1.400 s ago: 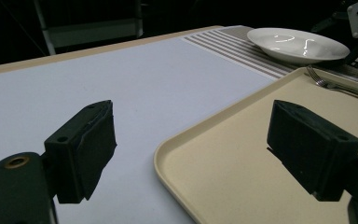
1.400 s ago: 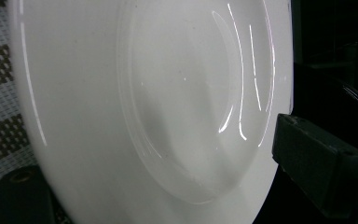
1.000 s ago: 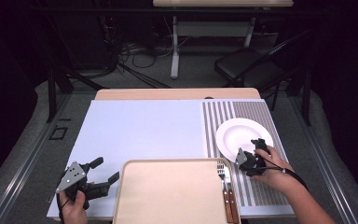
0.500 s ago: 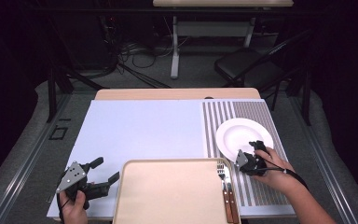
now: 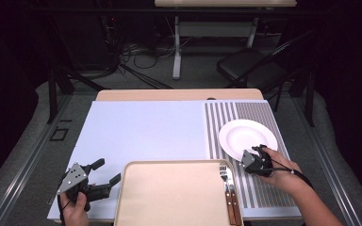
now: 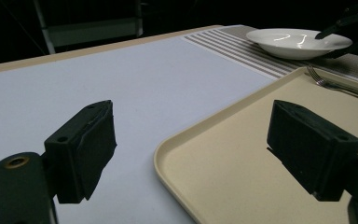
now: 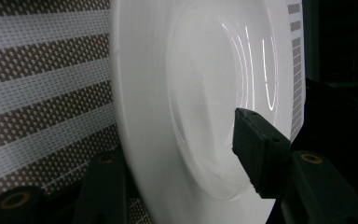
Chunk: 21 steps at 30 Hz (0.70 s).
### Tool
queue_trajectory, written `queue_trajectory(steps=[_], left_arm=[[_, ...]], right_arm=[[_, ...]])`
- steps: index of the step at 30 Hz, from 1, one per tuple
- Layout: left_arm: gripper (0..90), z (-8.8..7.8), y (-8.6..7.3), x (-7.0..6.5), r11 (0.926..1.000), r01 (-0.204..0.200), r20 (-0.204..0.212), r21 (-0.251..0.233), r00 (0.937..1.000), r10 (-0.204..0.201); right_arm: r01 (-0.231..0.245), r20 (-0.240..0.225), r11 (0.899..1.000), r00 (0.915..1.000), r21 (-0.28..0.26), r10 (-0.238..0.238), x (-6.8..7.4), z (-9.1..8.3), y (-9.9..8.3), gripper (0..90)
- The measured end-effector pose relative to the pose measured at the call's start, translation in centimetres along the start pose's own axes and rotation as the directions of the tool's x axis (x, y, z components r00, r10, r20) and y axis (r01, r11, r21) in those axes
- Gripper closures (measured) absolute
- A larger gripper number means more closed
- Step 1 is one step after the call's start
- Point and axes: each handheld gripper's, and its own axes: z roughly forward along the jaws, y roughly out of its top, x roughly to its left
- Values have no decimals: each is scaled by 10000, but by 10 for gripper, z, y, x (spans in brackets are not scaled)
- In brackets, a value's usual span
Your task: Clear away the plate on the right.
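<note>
Now right tongs (image 5: 259, 153) closing astride plate (image 5: 245, 134) rim; left tongs (image 5: 106, 173) agape beside tray (image 5: 169, 197).

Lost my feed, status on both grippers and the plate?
Right gripper closing over plate rim, grip unconfirmed. Left gripper open, idle beside tray. Fork on tray; nothing blocking.

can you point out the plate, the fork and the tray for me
plate (image 5: 245, 134), high view, on the bare white middle of the dish
fork (image 5: 224, 172), high view, on the tines near the tray's right edge
tray (image 5: 169, 197), high view, on its bare beige floor
</note>
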Motion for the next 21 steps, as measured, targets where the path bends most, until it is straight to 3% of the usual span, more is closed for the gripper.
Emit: queue_trajectory(steps=[3,9,16,21], left_arm=[[155,0,0,0,10000,-2,0,3,10000,2],[155,0,0,0,10000,13,-21,-3,10000,-13],[155,0,0,0,10000,15,-20,-6,10000,-15],[155,0,0,0,10000,6,-18,1,10000,-6]], right_arm=[[188,3,9995,9998,-268,-188,1,0,0,616],[409,-1,9991,9992,-148,-409,0,-4,2,684],[647,8,9976,9979,-257,-647,0,-5,3,690],[569,-6,9979,9984,-324,-569,-1,-5,4,709]])
